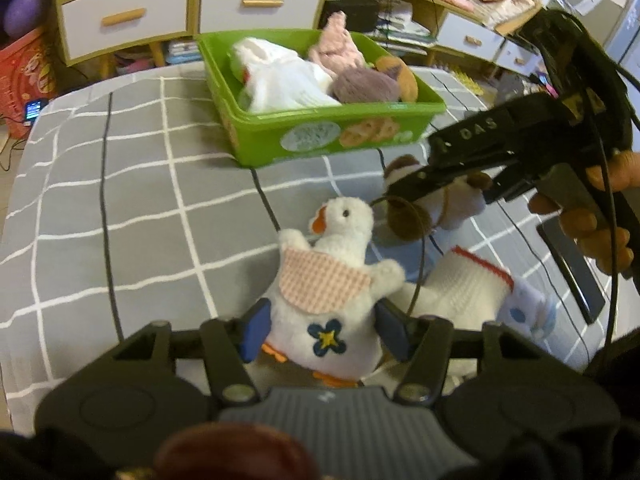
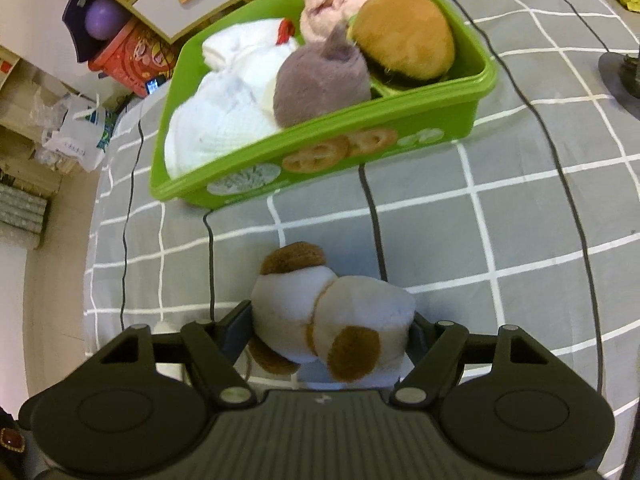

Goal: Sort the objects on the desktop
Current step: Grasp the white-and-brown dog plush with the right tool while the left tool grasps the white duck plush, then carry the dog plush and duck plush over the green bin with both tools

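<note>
My left gripper [image 1: 322, 330] is shut on a white duck plush [image 1: 332, 280] with a pink checked bib and a blue flower, its blue pads pressing the body. My right gripper [image 2: 332, 336] is shut on a white and brown dog plush [image 2: 332, 316]; the same dog [image 1: 444, 200] shows in the left wrist view under the right gripper's fingers [image 1: 424, 178]. A green bin [image 1: 332, 136] stands beyond, also in the right wrist view [image 2: 440, 120], holding white cloth, a pink plush, a purple plush and a burger plush [image 2: 404, 32].
A grey checked cloth [image 1: 120, 200] covers the table. A white sock with red trim [image 1: 472, 288] and a blue dotted sock [image 1: 524, 312] lie right of the duck. A black phone [image 1: 572, 268] lies at the right. Drawers and shelves stand behind.
</note>
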Action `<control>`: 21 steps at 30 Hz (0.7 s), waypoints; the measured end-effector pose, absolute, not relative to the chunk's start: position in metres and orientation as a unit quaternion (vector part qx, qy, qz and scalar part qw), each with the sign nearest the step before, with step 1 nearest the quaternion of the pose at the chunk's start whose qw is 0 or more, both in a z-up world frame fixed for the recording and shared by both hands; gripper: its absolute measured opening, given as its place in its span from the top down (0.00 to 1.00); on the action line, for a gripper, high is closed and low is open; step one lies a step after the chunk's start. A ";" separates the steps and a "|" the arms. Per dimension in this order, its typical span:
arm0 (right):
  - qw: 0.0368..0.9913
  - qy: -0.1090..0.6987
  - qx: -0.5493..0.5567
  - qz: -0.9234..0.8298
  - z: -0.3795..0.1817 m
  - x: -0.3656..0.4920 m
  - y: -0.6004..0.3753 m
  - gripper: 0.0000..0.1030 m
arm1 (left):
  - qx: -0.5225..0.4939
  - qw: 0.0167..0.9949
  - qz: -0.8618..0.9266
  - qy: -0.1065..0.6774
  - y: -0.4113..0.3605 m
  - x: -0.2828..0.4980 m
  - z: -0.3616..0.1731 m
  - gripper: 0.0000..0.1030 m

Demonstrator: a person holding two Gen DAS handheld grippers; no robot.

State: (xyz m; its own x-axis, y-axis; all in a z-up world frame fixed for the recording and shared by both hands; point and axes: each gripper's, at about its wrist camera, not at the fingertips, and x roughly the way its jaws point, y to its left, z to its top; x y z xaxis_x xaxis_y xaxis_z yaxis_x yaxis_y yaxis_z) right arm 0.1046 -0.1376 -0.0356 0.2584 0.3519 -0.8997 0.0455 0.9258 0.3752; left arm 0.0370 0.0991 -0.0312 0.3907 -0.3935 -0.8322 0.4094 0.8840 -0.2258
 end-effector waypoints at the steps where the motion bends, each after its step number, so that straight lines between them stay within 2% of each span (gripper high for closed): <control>1: 0.776 0.599 0.169 0.098 -0.034 0.105 -0.140 0.27 | 0.005 0.836 -0.238 0.495 0.101 0.038 -0.030 0.45; 21: 0.804 0.527 0.270 0.062 0.017 0.128 -0.206 0.27 | -0.079 0.878 -0.199 0.429 0.127 0.071 0.023 0.45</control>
State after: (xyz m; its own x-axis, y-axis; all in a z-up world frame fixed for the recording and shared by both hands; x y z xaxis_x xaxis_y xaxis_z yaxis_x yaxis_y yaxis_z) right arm 0.1277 -0.2060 0.0174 0.4374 0.3836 -0.8133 0.1849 0.8467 0.4989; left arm 0.0713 0.1267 0.0233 0.5526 -0.4170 -0.7216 0.2822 0.9083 -0.3087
